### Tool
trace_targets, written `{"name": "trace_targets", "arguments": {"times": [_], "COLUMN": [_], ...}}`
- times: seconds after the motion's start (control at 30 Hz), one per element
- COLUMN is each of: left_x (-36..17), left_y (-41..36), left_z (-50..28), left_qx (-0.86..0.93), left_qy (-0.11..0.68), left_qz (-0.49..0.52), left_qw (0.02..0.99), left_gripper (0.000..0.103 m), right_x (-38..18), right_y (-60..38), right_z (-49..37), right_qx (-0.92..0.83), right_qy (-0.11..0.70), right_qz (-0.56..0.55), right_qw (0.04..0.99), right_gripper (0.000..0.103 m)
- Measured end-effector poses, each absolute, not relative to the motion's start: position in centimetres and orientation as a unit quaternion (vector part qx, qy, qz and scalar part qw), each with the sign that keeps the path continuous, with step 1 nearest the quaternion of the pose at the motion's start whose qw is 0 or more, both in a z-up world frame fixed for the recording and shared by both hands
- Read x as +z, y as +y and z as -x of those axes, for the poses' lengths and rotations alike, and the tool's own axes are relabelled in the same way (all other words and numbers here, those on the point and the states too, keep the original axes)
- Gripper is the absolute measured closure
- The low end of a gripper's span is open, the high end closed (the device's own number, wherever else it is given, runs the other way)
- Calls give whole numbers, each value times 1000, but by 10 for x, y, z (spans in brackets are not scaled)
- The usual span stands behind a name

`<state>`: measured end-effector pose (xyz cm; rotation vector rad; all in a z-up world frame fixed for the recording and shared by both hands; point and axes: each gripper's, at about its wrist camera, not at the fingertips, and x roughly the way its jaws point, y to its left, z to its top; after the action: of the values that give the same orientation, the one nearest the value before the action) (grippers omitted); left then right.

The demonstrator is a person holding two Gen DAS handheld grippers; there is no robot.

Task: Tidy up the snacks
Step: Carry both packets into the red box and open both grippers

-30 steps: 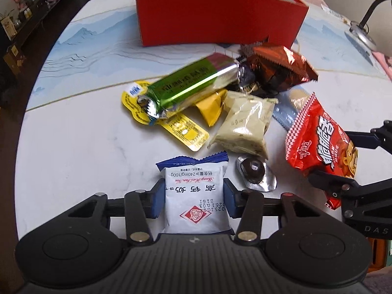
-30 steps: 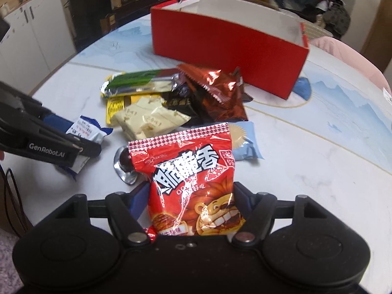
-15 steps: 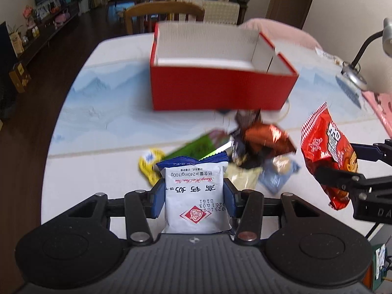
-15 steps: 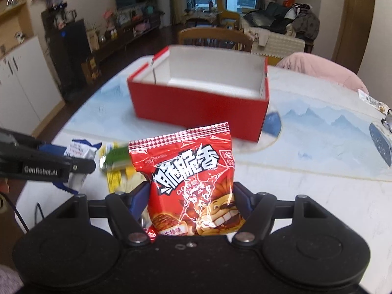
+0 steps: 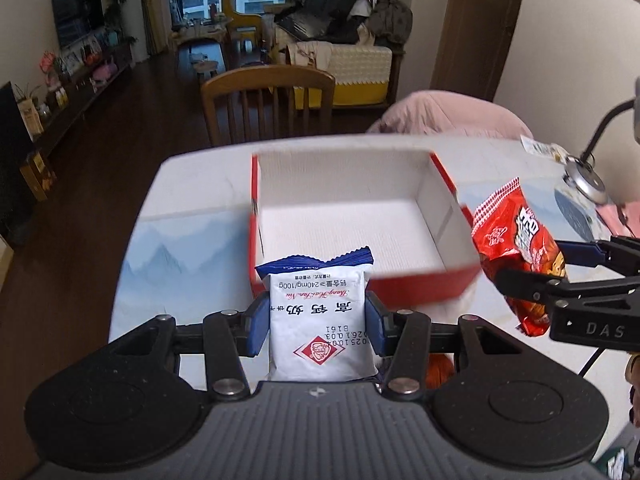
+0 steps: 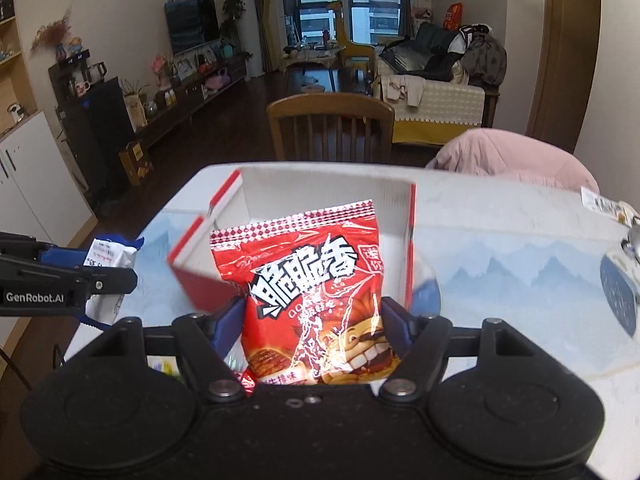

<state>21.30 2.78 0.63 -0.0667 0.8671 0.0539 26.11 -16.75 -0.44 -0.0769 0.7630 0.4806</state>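
My left gripper is shut on a white and blue snack packet and holds it in the air just before the near wall of an open red box with a white inside. My right gripper is shut on a red snack bag, held up in front of the same red box. The red bag also shows at the right of the left wrist view. The white packet shows at the left of the right wrist view. The box inside looks empty.
The box stands on a white table with a blue mountain pattern. A wooden chair stands behind the table. A pink cushion and a desk lamp are at the right. The other snacks are hidden below the grippers.
Both grippers have risen from the snack pile and moved forward toward the red box, each carrying its packet. The pile has dropped out of view.
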Motion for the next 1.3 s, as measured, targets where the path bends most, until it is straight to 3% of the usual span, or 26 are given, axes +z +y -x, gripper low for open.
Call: {"name": "trace_targets", "arguments": {"times": [0.3,0.7,1.03,1.3], "left_x": [16,-46,-106,-112], "left_y": [27,25,19,28], "left_z": [-300,-394,-424,-423], "left_qx": [37,56,61,66], "left_qy": [430,497,556,557], "left_qz": [-8,-40,-55,-38], "left_qw": [902,865,827,827], "left_gripper": [55,55,55,55], "right_x": [-11,-63,-122,-129], "right_y": [-147,-110,-87,-80], "right_z": [-330,-394,-415,-417], "right_qx": [225,221,239,249], "right_qy": [390,441,490,478], "right_qz": [41,113,181,205], "right_qw": [892,862,819,817], "right_gripper": [32,32,32,32]}}
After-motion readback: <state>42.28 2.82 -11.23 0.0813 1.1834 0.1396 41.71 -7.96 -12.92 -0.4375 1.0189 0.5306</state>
